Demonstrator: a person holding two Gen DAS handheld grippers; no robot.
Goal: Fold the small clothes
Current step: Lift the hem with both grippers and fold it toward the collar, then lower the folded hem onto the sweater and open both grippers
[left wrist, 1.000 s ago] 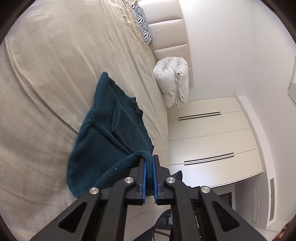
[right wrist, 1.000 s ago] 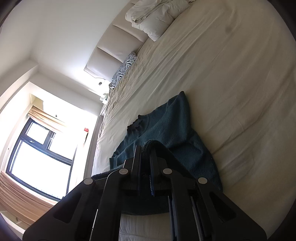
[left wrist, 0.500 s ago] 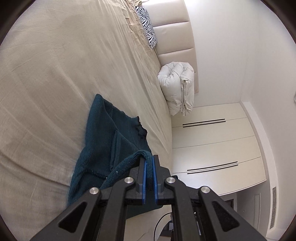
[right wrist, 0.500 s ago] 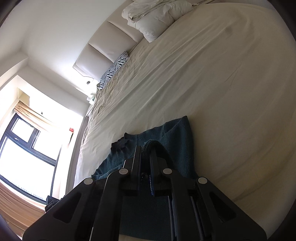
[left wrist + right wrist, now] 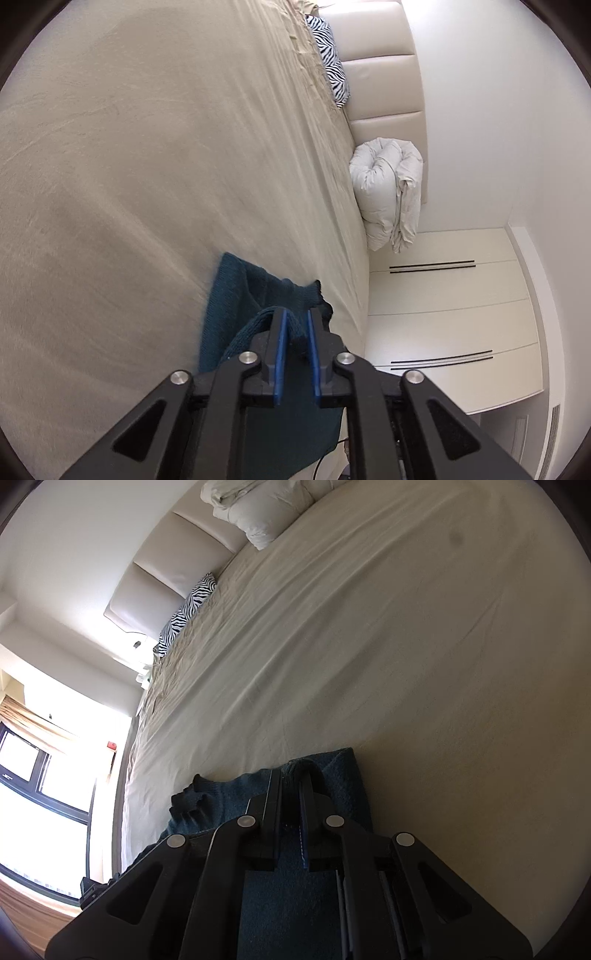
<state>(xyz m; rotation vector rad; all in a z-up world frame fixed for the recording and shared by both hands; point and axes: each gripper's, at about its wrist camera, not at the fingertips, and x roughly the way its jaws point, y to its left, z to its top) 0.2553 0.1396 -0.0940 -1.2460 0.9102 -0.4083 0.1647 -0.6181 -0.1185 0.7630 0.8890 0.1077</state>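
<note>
The teal sweater (image 5: 236,295) lay on the bed (image 5: 147,166), one fold laid over; the left gripper (image 5: 295,328) had just been loosening around its hem, the right gripper (image 5: 291,786) clamped on it; further folds remained

Teal garment (image 5: 236,295) coarse knit; bed sheet (image 5: 147,166) smooth matt cloth.

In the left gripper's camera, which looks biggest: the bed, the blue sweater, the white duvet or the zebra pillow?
1. Bed
2. Blue sweater, though it sits nearest the camera
3. White duvet
4. Zebra pillow, farthest away, so it may be bigger than it looks
</note>
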